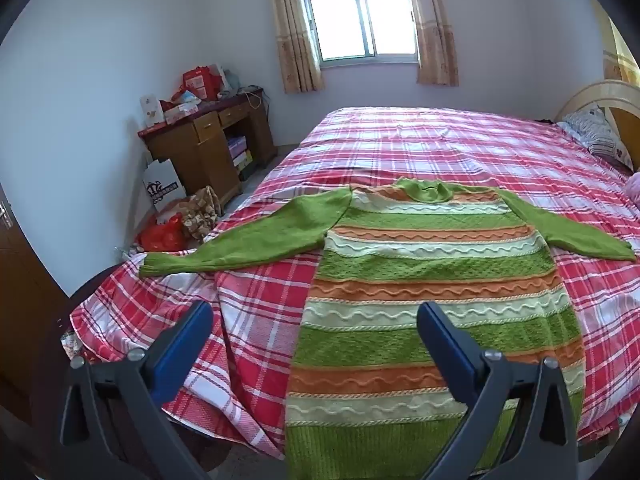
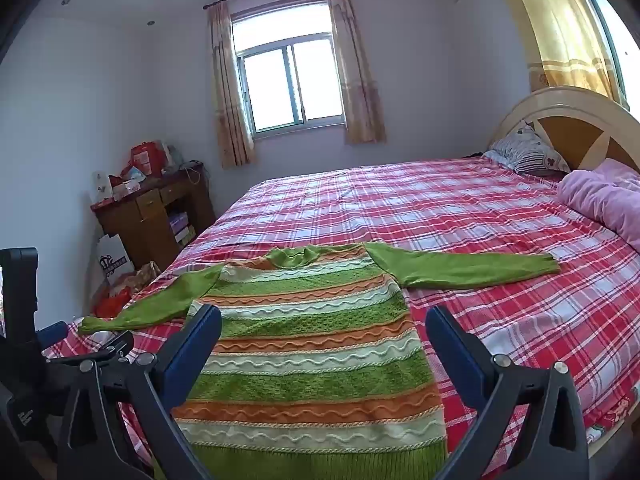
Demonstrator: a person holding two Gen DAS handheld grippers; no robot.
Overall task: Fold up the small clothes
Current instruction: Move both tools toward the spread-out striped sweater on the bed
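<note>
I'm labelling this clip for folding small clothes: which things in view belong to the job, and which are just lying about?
Belongs to the job:
- green, orange and cream striped knit sweater, spread flat with sleeves out
- left gripper, jaws open
- right gripper, jaws open
- red plaid bedsheet under the sweater

Lying about:
- pink blanket
- patterned pillow
- brown wooden desk
- white paper bag

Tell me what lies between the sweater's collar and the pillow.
Only bare plaid bedspread between the sweater collar and the pillow, clearest in the right wrist view.
</note>
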